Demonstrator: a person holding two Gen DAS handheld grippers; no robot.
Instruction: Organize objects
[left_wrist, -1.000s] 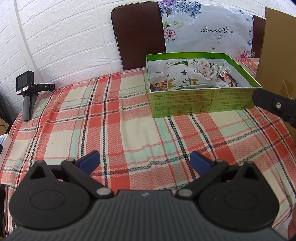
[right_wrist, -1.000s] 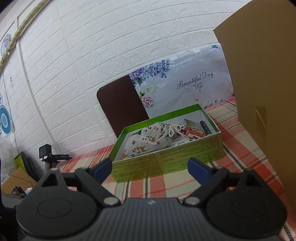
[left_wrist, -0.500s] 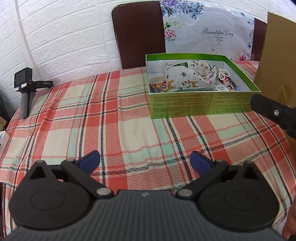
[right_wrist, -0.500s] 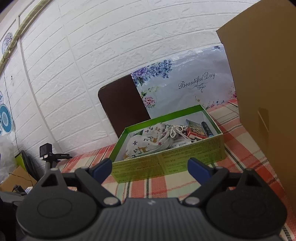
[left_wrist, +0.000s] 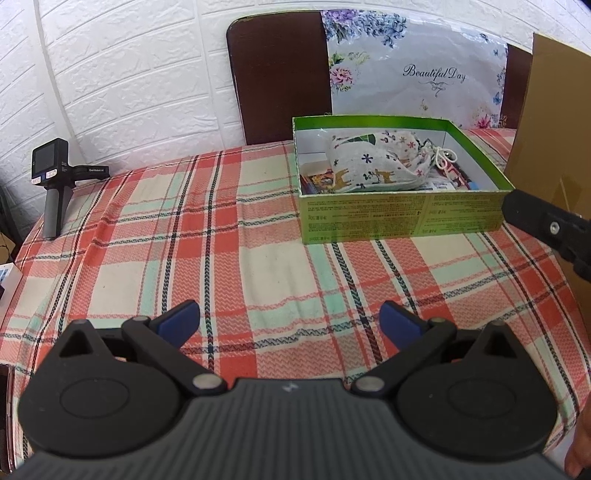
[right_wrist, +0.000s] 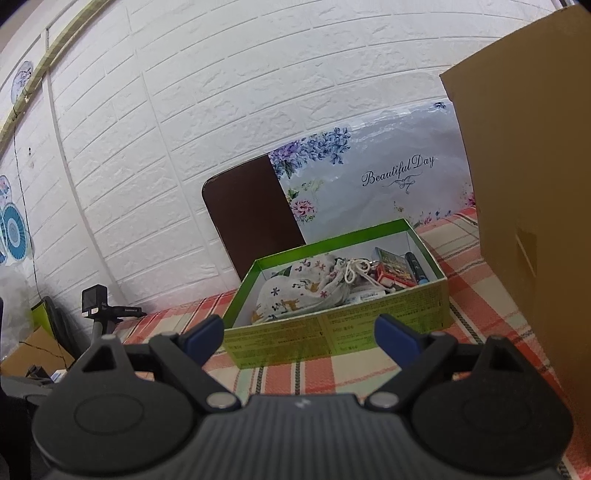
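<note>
Left gripper (left_wrist: 290, 319) spread empty, green box (left_wrist: 399, 221) ahead right

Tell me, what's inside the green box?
Inside the green box lies a white drawstring pouch printed with little animals. Beside it sit a colourful small packet and a dark tube. Whatever lies under the pouch is covered.

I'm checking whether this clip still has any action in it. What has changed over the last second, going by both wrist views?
Very little. The left hand-held gripper drew back slightly, so the green cardboard box sits a bit farther off in its view. The right hand-held gripper shifted only slightly. Nothing was grasped or released: both stay open and empty, and the printed drawstring pouch stays in the box.
</note>
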